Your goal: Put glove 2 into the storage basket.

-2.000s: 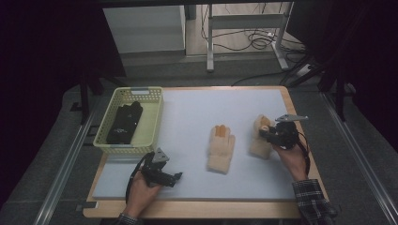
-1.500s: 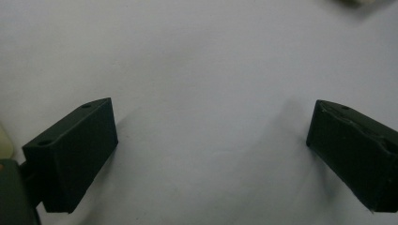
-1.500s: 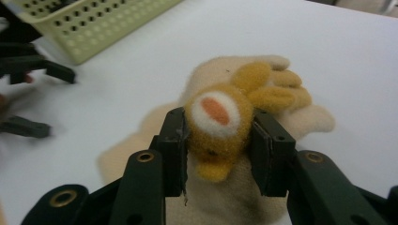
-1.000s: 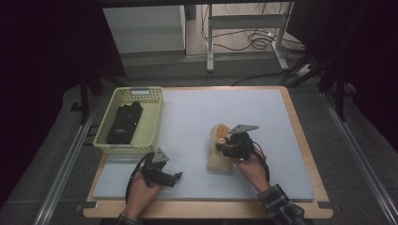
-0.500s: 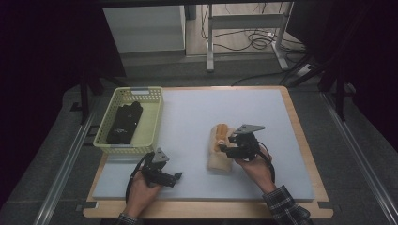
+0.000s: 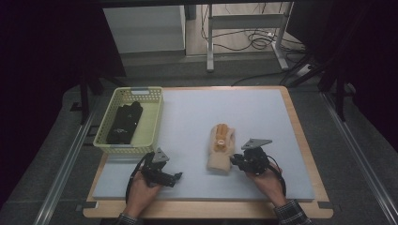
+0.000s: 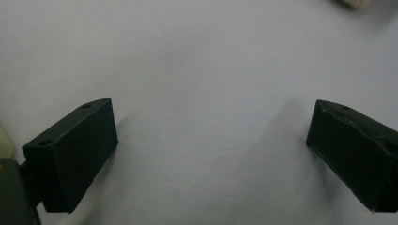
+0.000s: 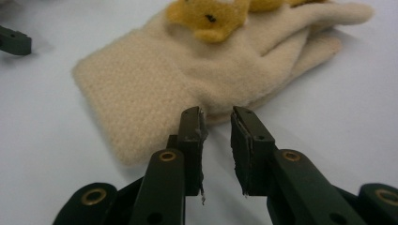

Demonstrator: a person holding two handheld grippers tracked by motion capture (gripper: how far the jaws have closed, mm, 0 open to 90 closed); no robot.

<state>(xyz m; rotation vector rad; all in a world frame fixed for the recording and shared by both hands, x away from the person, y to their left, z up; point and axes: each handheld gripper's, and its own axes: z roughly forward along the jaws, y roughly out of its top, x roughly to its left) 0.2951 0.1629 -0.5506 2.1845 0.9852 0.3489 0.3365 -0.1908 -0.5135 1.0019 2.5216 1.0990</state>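
A pair of cream fleece gloves with a yellow bear patch lies stacked in the middle of the pale mat. My right gripper sits just right of the cuff end, low over the mat. In the right gripper view the gloves lie straight ahead, and the right gripper has its tips close to the gloves' edge. Its jaws have just been closing, and a narrow gap with nothing in it remains between them. My left gripper rests near the mat's front left. In its own view the left gripper stands wide open over bare mat.
A yellow-green basket with dark folded items stands at the back left of the mat. The wooden table edge frames the mat. Dark floor, cables and a metal stand lie beyond the far side.
The right gripper carried the second glove from the right onto the middle glove, let it go and drew back to the right. Its jaws have narrowed. The left gripper stayed put.
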